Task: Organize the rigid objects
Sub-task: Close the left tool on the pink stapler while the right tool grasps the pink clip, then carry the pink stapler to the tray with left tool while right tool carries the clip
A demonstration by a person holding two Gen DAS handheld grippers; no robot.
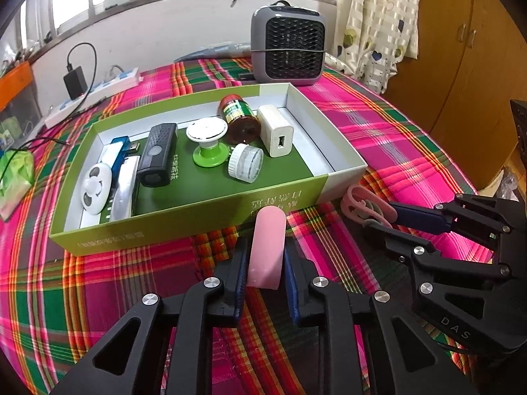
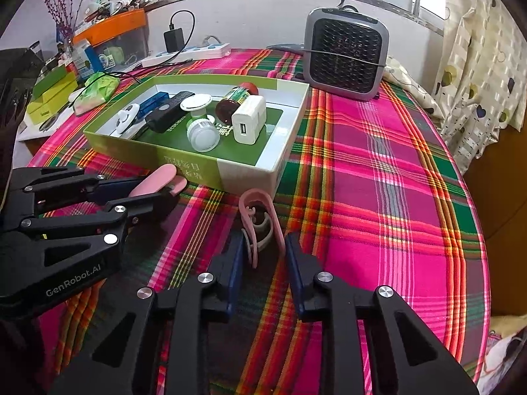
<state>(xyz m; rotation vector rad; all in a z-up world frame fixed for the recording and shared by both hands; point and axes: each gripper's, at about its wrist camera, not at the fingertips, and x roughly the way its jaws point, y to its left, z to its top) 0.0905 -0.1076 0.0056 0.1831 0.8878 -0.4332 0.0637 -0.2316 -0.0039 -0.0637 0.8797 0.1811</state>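
**Pink bar and clip gripped, box not yet reached**

Bar [image 1: 266,247] pinched in left gripper [image 1: 265,263], just before box [image 1: 197,217]. Clip [image 2: 260,227] squeezed by right gripper [image 2: 263,256] on cloth [image 2: 378,181]. Could snag box wall; springy clip could pop out.

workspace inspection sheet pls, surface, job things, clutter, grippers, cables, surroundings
surface: plaid tablecloth.
job's things: green box holds a white charger, brown bottle, black gadget and more.
clutter: green packet at the table's left edge.
grippers: left gripper shut on pink case; right gripper shut on pink clip.
cables: black adapter in power strip.
surroundings: heater, curtain, window bars.
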